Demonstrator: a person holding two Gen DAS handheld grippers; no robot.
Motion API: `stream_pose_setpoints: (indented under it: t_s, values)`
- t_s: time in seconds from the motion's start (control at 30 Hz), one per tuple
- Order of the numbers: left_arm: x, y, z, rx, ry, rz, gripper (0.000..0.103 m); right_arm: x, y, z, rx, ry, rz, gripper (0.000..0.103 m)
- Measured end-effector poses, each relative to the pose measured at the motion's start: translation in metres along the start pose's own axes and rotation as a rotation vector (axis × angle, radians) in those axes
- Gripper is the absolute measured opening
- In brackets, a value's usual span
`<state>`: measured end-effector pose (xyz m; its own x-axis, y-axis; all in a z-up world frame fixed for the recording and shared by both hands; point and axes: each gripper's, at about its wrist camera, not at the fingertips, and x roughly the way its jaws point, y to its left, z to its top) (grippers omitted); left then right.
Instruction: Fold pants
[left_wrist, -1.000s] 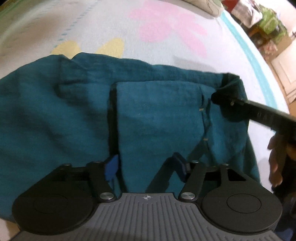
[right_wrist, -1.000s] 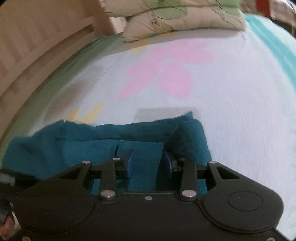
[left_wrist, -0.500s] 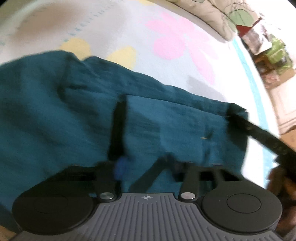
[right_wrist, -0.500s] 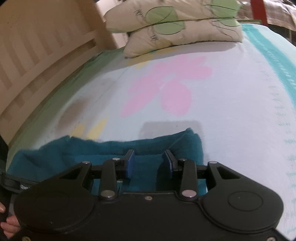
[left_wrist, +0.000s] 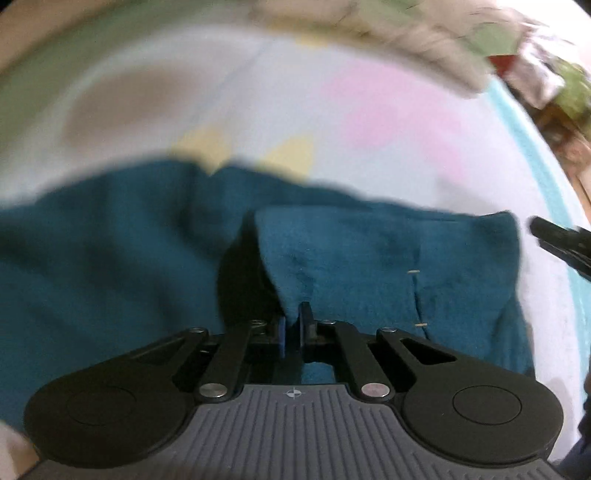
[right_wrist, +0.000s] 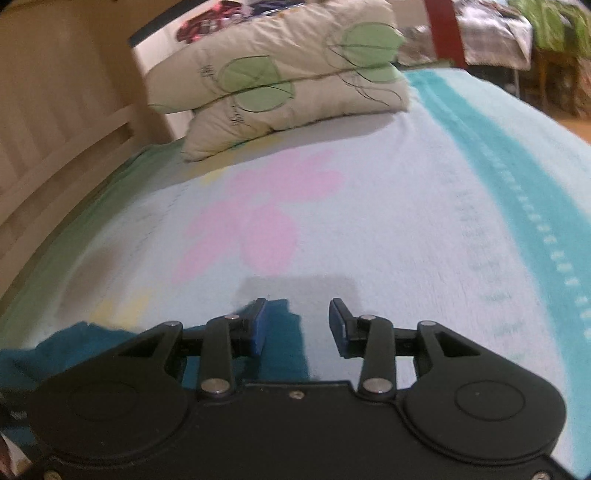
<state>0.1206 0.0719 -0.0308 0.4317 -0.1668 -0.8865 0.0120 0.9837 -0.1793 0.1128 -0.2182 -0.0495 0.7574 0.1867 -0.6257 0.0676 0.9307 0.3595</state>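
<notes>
Since half a second back, the left gripper (left_wrist: 291, 326) had pinched shut on the teal pants (left_wrist: 369, 258) lying on the bedsheet (right_wrist: 406, 221); the right gripper (right_wrist: 297, 326) had spread and seemingly let go, so probably regripping.

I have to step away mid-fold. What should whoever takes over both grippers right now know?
Left gripper: jaws shut on the teal pants, pinching a folded flap near its corner.
Right gripper: jaws open, holding nothing, at the pants' right end.
The pants lie bunched on the flowered bedsheet, pillows beyond.
Done: one flap folded over.
Left: probably carry the fold across, flatten, finish.
</notes>
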Motion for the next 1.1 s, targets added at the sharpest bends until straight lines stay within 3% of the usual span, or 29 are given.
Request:
stream_pose_setpoints:
  t_s: [0.1, 0.27, 0.43, 0.5, 0.63, 0.73, 0.83, 0.97, 1.1]
  values:
    - [-0.002, 0.006, 0.003, -0.035, -0.004, -0.026, 0.006, 0.001, 0.001, 0.002, -0.002, 0.007, 0.006, 0.049]
    - [-0.01, -0.008, 0.003, 0.096, -0.082, 0.044, 0.006, 0.013, 0.011, 0.002, -0.057, 0.052, 0.029, 0.049]
    - [0.0, -0.004, -0.004, 0.073, -0.022, 0.061, 0.008, 0.06, 0.025, 0.006, -0.168, 0.16, -0.058, 0.048]
    - [0.001, -0.003, -0.003, 0.063, -0.016, 0.06, 0.011, 0.066, 0.02, 0.006, -0.153, 0.145, -0.063, 0.047]
    - [-0.001, -0.002, -0.002, 0.07, -0.01, 0.061, 0.012, 0.044, 0.015, 0.01, -0.089, 0.126, -0.074, 0.046]
    - [-0.005, -0.005, 0.004, 0.072, -0.001, 0.07, 0.012, 0.015, 0.019, 0.007, -0.078, 0.161, -0.027, 0.048]
    - [-0.004, -0.006, 0.004, 0.077, 0.02, 0.09, 0.012, -0.007, 0.023, -0.002, -0.09, 0.268, 0.058, 0.048]
    - [0.002, 0.003, 0.003, 0.014, 0.089, 0.079, 0.012, -0.019, 0.04, -0.026, -0.216, 0.445, 0.055, 0.049]
    - [0.003, 0.01, 0.006, -0.017, 0.107, 0.055, 0.013, -0.007, 0.05, -0.047, -0.289, 0.642, 0.03, 0.051]
